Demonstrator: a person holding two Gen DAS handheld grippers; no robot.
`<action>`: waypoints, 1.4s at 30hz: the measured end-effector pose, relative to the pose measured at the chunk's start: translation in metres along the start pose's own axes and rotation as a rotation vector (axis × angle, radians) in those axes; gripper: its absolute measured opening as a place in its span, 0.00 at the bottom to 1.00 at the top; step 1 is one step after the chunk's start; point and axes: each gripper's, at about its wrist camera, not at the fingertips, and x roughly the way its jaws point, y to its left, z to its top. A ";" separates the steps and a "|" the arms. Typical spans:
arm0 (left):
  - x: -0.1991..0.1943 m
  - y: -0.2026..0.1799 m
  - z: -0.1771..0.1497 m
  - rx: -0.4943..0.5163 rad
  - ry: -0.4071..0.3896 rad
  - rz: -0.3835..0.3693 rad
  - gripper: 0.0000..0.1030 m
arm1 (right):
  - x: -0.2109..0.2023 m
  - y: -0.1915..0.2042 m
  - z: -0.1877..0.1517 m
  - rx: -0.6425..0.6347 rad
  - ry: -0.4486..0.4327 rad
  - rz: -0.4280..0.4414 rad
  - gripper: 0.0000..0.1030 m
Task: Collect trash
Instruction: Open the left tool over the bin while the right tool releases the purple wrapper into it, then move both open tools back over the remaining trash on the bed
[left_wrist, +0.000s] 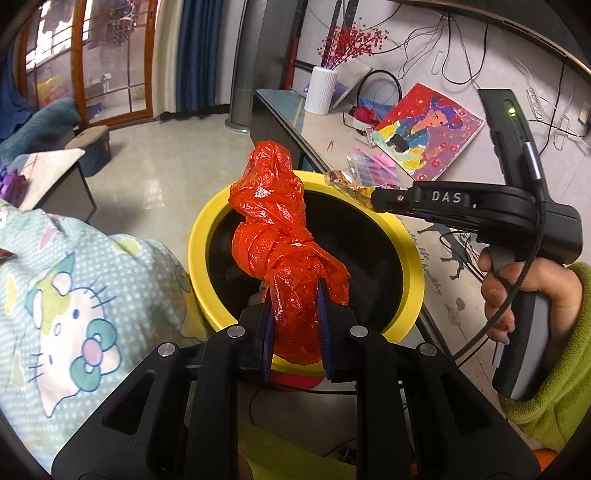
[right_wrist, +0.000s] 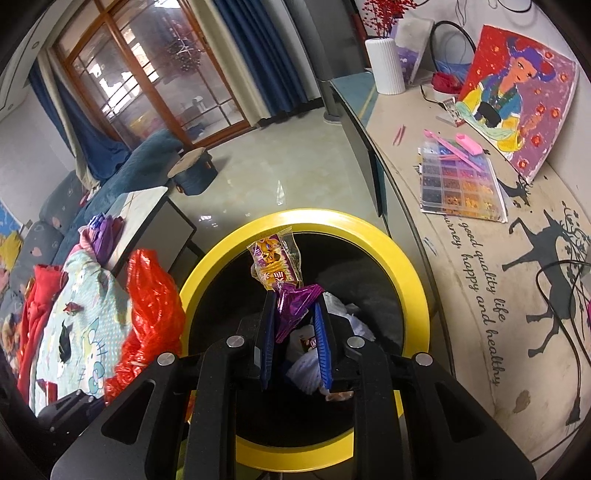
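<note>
A knotted red plastic bag (left_wrist: 273, 221) sticks up over the yellow-rimmed black bin (left_wrist: 199, 236), and my left gripper (left_wrist: 295, 288) is shut on its lower end. From the right, a hand in a green sleeve brings in my right gripper (left_wrist: 373, 197), with a crinkled snack wrapper (left_wrist: 343, 182) at its tip above the bin's far rim. In the right wrist view, the right gripper (right_wrist: 295, 299) is shut on that purple-and-yellow snack wrapper (right_wrist: 277, 258), which stands up over the bin (right_wrist: 399, 258). White scraps (right_wrist: 306, 365) lie inside. The red bag (right_wrist: 151, 295) hangs at the bin's left edge.
A low table (right_wrist: 461, 277) runs along the right with a bead box (right_wrist: 461, 184), a painting (right_wrist: 517, 92) and a white vase (right_wrist: 384, 66). A cartoon-cat printed cloth (left_wrist: 74, 295) lies left of the bin. A tiled floor (left_wrist: 166, 166) and a small stool (left_wrist: 92, 144) are beyond.
</note>
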 end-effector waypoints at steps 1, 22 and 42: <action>0.003 0.000 0.000 -0.005 0.007 -0.003 0.13 | 0.001 -0.002 0.000 0.006 0.003 0.000 0.19; -0.002 0.004 0.000 -0.055 -0.026 -0.008 0.74 | -0.004 -0.001 0.003 0.022 -0.035 -0.004 0.55; -0.065 0.038 0.003 -0.136 -0.192 0.171 0.89 | -0.023 0.035 0.003 -0.074 -0.094 0.024 0.61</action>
